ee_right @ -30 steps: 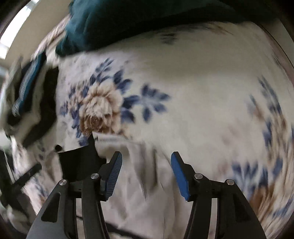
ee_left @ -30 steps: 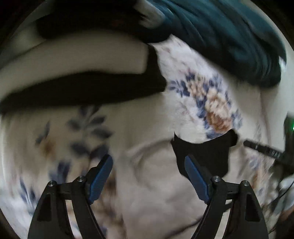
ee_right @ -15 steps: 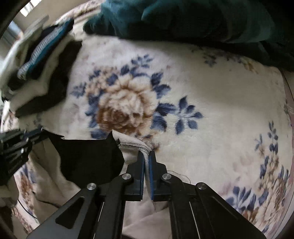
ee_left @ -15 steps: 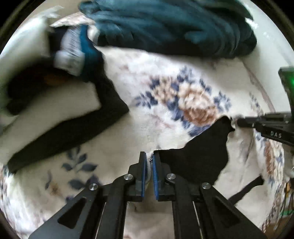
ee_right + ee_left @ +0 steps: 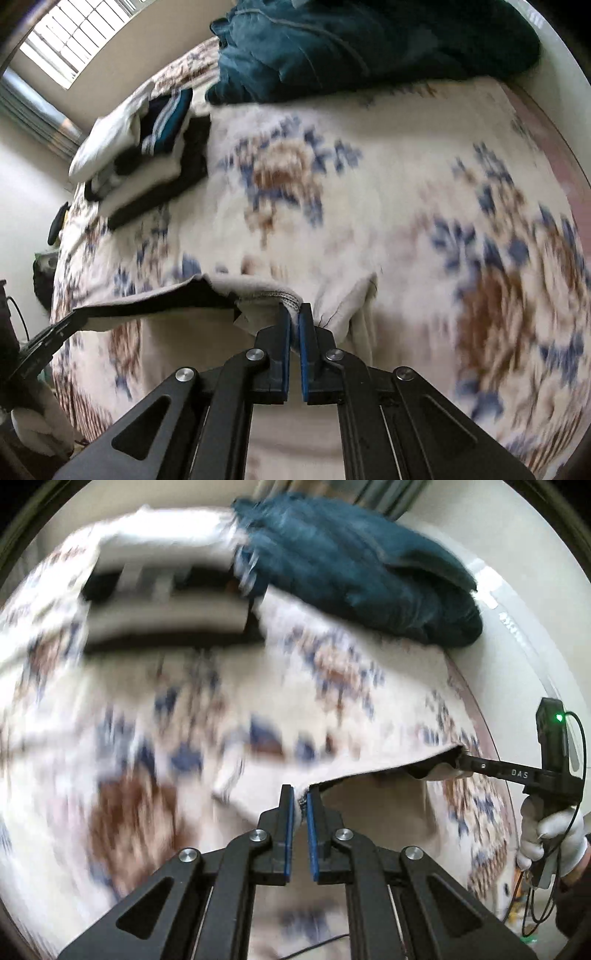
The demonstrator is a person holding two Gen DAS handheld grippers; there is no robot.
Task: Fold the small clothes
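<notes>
A small cream garment with a black lining (image 5: 384, 805) hangs stretched between both grippers above the floral blanket (image 5: 147, 720). My left gripper (image 5: 300, 794) is shut on one corner of its hem. My right gripper (image 5: 294, 312) is shut on the other corner, by the stitched edge (image 5: 284, 295). The garment (image 5: 159, 302) spans leftward in the right wrist view to the other gripper's fingers (image 5: 62, 325). In the left wrist view the right gripper's fingers (image 5: 480, 764) hold the far end.
A stack of folded clothes (image 5: 147, 147) lies at the back left of the bed. A dark teal blanket (image 5: 362, 565) is heaped at the head of the bed (image 5: 351, 40). A window (image 5: 70, 33) is at upper left.
Both grippers closed on the garment's hem corners, then lifted it off the blanket and pulled it taut between them. The view now looks from higher up.
</notes>
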